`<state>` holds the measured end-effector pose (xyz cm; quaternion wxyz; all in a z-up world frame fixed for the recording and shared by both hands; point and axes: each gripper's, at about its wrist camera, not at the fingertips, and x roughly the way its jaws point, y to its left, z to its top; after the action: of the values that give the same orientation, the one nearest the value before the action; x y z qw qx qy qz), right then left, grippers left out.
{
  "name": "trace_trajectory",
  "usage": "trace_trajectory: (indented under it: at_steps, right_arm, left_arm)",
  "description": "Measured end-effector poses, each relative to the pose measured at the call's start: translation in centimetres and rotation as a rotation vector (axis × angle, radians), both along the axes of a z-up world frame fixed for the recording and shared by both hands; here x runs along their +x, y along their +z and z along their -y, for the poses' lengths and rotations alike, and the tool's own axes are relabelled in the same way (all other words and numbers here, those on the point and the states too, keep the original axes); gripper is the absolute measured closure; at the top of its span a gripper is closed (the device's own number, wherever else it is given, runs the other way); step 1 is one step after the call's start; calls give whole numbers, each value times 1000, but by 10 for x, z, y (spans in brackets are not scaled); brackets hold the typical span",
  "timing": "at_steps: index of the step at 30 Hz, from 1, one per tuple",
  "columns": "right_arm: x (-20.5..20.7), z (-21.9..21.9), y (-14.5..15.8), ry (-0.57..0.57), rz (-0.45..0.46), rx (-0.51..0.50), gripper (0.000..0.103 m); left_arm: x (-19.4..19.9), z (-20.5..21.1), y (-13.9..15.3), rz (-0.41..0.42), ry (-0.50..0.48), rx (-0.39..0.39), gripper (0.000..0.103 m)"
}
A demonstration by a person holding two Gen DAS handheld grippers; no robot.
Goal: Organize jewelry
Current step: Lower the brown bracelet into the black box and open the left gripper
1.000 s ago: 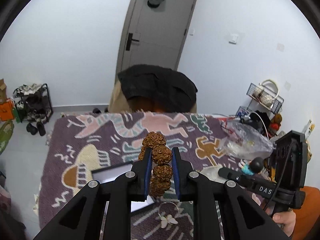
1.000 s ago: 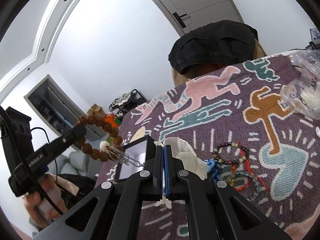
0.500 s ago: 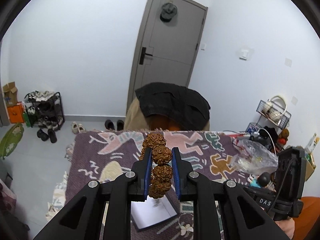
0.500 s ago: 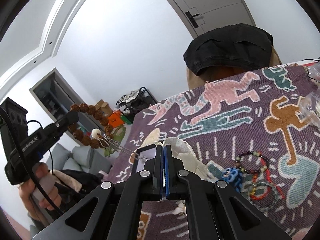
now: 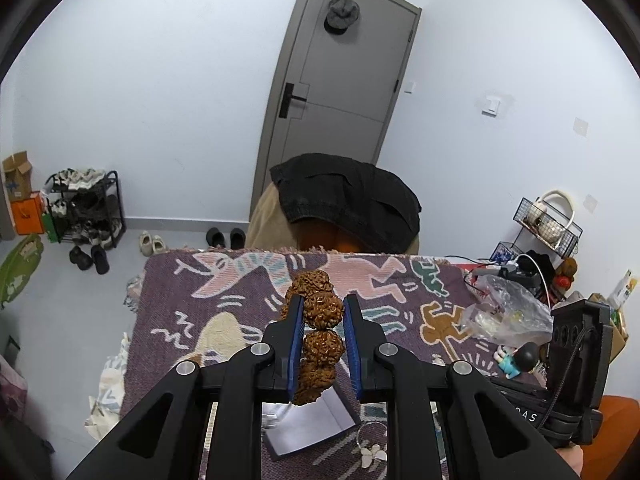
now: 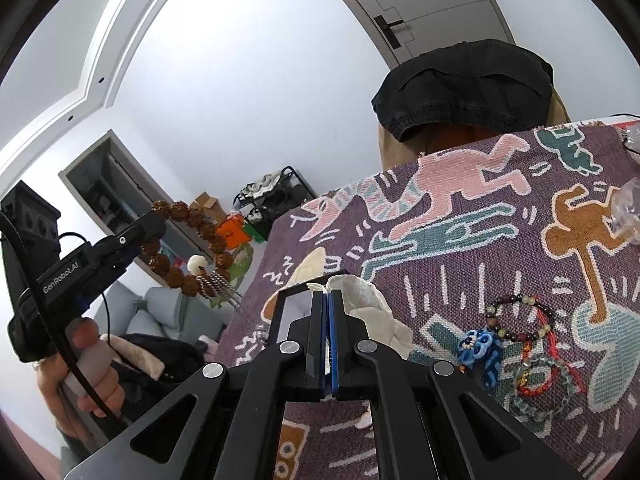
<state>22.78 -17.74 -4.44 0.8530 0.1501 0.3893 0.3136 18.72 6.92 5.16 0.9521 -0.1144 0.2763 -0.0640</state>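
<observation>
My left gripper (image 5: pixel 320 300) is shut on a bracelet of big knobbly brown beads (image 5: pixel 323 312), held in the air above the patterned purple tablecloth (image 5: pixel 192 292). In the right wrist view that bracelet (image 6: pixel 200 226) hangs as a loop with a white bead and silver tassels from the left gripper (image 6: pixel 150 226), which a hand holds at the far left. My right gripper (image 6: pixel 325 294) is shut, with the edge of a cream cloth pouch (image 6: pixel 368 308) pinched at its tips. A small open box (image 6: pixel 292 314) with a pale inside lies just behind them.
A dark beaded bracelet (image 6: pixel 520 316), a red and green one (image 6: pixel 536 384) and a blue charm (image 6: pixel 480 346) lie on the cloth to the right. A crumpled plastic bag (image 5: pixel 508 312) and a small figure (image 5: pixel 516 356) sit further right. A chair draped in black (image 5: pixel 348 200) stands behind the table.
My left gripper has drawn back and a little up from the table with the brown bracelet still in it. The right gripper has stayed shut at the pouch.
</observation>
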Motion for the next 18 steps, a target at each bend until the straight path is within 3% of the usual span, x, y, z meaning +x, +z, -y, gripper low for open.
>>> trace_trajectory:
  at_steps: [12,18]
  right_arm:
    - [0,8,1,-24,-4,1,100]
    - [1,5,-4,-19,-14,0,100]
  left_arm:
    - [4,8,12,36,-20,-4,83]
    - [16,4,-14,-54,-20,-38,83]
